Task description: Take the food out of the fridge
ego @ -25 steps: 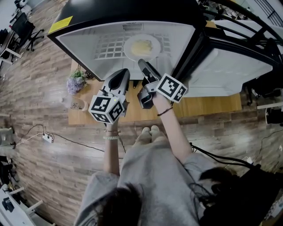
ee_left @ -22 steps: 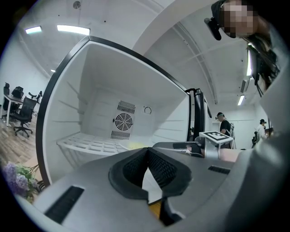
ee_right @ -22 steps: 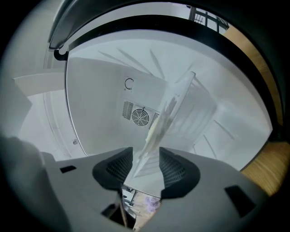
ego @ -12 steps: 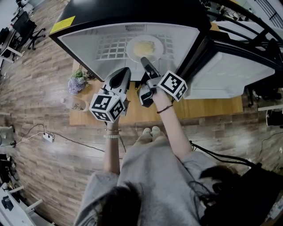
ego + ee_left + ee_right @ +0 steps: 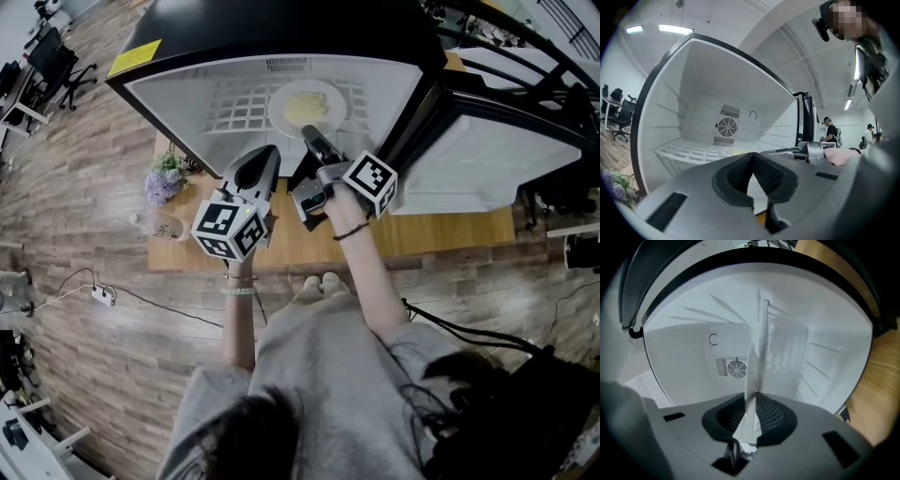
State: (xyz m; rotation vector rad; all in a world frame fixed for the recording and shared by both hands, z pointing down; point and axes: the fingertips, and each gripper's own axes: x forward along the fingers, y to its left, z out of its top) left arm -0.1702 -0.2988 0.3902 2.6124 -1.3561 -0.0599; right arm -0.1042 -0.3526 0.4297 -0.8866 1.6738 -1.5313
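**Right tongs on the plate's rim inside the open fridge**

We see the fridge standing open on a wooden table, its door swung out to our right. The food, a pale yellow piece, lies on a white plate. The plate sits on the white wire shelf inside the fridge, toward its right half.

Our right gripper is turned on its side and reaches in over the shelf's front. In the head view its tip meets the near rim of the plate. In the right gripper view the jaws are drawn almost together and a thin white edge, seemingly the plate's rim, runs in between the pads, so we read them as pinching it.

Our left gripper hangs just outside the fridge's mouth, beside the right one and clear of the plate. In the left gripper view its pads are pressed tip to tip with nothing between them.

A small bunch of flowers stands at the table's left end.
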